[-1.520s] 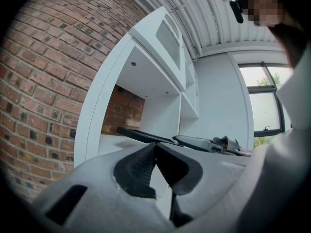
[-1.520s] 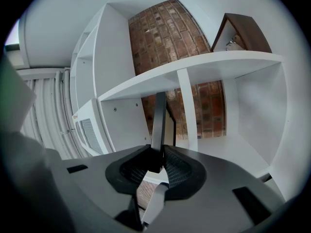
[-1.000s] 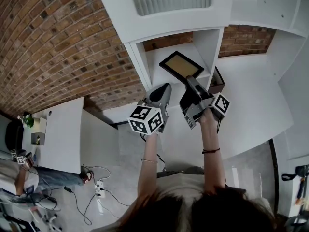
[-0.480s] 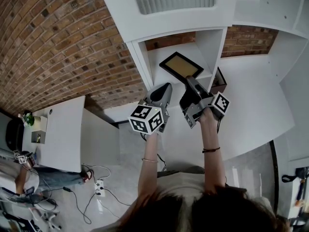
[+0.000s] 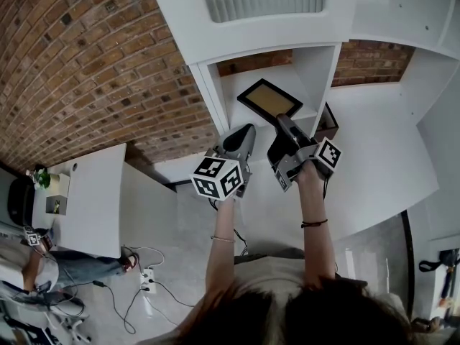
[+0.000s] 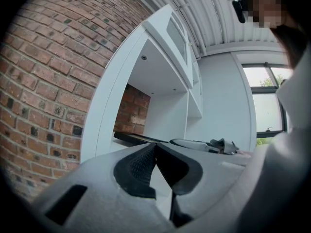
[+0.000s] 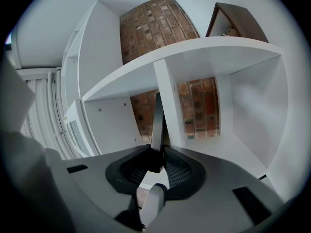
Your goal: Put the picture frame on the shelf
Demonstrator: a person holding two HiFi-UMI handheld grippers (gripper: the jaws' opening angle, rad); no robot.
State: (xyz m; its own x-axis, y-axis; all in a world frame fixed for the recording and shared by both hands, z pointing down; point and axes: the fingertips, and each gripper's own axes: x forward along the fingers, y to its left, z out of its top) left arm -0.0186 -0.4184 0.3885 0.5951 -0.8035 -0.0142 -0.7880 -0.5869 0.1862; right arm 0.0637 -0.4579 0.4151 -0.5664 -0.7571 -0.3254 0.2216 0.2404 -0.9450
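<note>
Picture frame (image 5: 271, 99) was held tilted inside an open compartment of the white shelf (image 5: 206, 92), its pale face turned toward the head camera. Whether it already touched the shelf board could not be told. It was gripped by its near edge in the right gripper (image 5: 281, 121), whose jaws were clamped on the thin dark rim, and in the right gripper view it was seen edge-on between the pads. The edge grip was judged to let the frame be slid in ahead of the hand. The left gripper (image 5: 249, 129) was held just to the left, jaws pressed together on nothing, apparently spare. A brick wall (image 5: 86, 70) was seen behind. An upright white divider (image 5: 321, 77) stood close on the right, with a dark brown object (image 5: 325, 121) beyond it, and either could be knocked by the frame's corner
</note>
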